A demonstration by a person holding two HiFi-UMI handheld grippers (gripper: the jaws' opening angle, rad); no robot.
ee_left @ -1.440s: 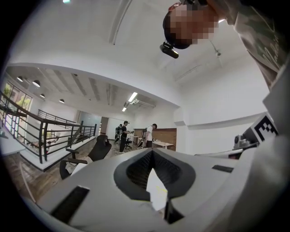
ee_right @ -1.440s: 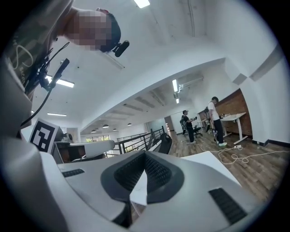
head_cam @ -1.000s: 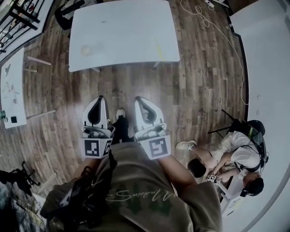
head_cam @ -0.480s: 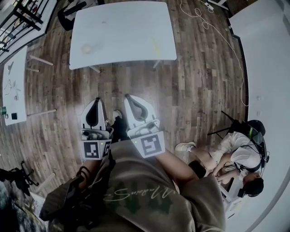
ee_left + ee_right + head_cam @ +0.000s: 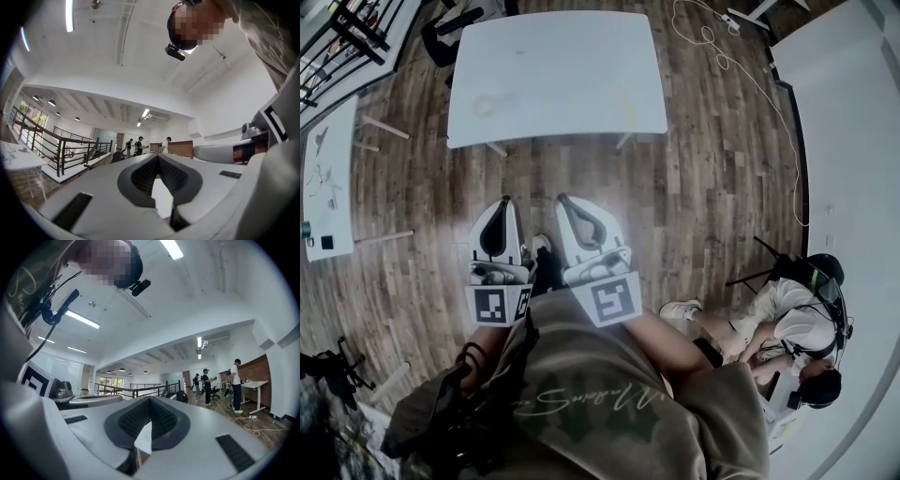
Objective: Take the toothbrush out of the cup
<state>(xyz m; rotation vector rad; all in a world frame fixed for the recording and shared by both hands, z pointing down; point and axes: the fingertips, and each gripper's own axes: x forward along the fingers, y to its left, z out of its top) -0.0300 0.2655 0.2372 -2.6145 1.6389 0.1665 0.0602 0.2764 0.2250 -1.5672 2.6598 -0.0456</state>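
In the head view a white table (image 5: 553,56) stands ahead on the wood floor. A faint clear cup (image 5: 483,105) sits near its left front. A thin yellowish stick, likely the toothbrush (image 5: 625,101), lies flat near the right front, well apart from the cup. My left gripper (image 5: 499,202) and right gripper (image 5: 565,199) are held side by side close to my body, short of the table, both shut and empty. The left gripper view (image 5: 158,157) and the right gripper view (image 5: 149,400) show only closed jaws and the room beyond.
A person (image 5: 787,328) sits on the floor at the lower right. A white cable (image 5: 722,42) trails on the floor right of the table. Another white table (image 5: 323,178) stands at the left. Several people (image 5: 234,380) stand far off.
My right gripper has shifted left, closer to the left gripper, and turned slightly. The left gripper has barely moved. Both stay shut.
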